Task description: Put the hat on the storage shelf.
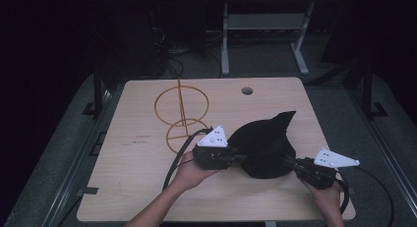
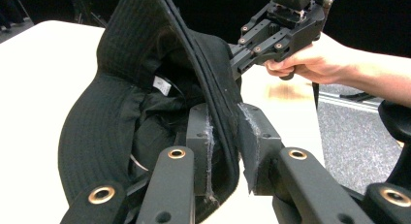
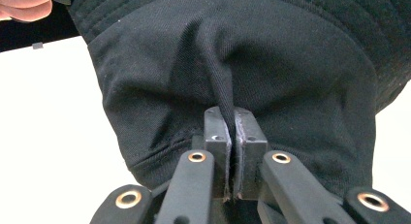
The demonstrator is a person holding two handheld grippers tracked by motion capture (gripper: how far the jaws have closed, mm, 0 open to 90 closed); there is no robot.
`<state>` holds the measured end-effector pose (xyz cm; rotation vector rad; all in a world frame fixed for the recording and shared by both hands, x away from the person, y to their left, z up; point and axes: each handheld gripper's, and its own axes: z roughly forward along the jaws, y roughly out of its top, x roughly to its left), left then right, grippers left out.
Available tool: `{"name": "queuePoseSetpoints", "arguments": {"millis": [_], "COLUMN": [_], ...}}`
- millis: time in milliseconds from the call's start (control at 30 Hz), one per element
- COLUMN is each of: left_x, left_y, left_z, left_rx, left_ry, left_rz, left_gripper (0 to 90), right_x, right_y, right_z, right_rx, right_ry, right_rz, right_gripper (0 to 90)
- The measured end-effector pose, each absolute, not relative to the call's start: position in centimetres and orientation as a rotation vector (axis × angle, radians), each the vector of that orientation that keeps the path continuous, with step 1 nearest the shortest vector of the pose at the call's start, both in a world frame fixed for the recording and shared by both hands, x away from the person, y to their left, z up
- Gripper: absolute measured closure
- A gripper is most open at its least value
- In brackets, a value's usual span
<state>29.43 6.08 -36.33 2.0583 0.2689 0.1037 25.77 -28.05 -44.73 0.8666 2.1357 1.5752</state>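
While pinched, hat (image 3: 232, 64) between claws (image 3: 231, 151).

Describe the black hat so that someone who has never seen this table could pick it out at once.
On the light wooden table, look at the near right part, between the person's two hands. The black hat is a soft, stitched-brim fabric hat, lifted at one edge into a point. Unlike the gold wire stand at its left, it is dark cloth.

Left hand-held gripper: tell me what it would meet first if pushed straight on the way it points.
The black hat: its brim already sits between the left hand-held gripper pads. Beyond lies the right hand-held gripper, probably in line, though depth is unclear.
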Motion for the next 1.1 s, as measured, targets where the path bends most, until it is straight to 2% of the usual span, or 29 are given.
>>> {"name": "queuePoseSetpoints", "arguments": {"millis": [100,333,567,1100], "left_x": [29.2,28.6,27.9,26.4], "left_y": [6.1,6.6,7.4,10.2], "left_z": [-36.2,-35.9,-35.8,-36.3], "left_rx": [2.062,2.084,2.104,2.111], "left_ry": [0.26,0.255,0.265,0.289], "left_rz": [0.125,0.167,0.193,0.24], "left_gripper": [74.1,63.7,57.3,48.4], "right_x": [25.6,25.4,25.1,25.0], "right_y": [-28.2,-28.7,-29.2,-29.9], "right_z": [-44.6,-43.9,-42.4,-39.4], "right_rx": [0.867,0.872,0.871,0.878], "right_ry": [2.129,2.094,2.064,1.999], "right_rz": [1.577,1.606,1.597,1.634], "right_gripper": [86.4,86.6,86.7,86.9]}}
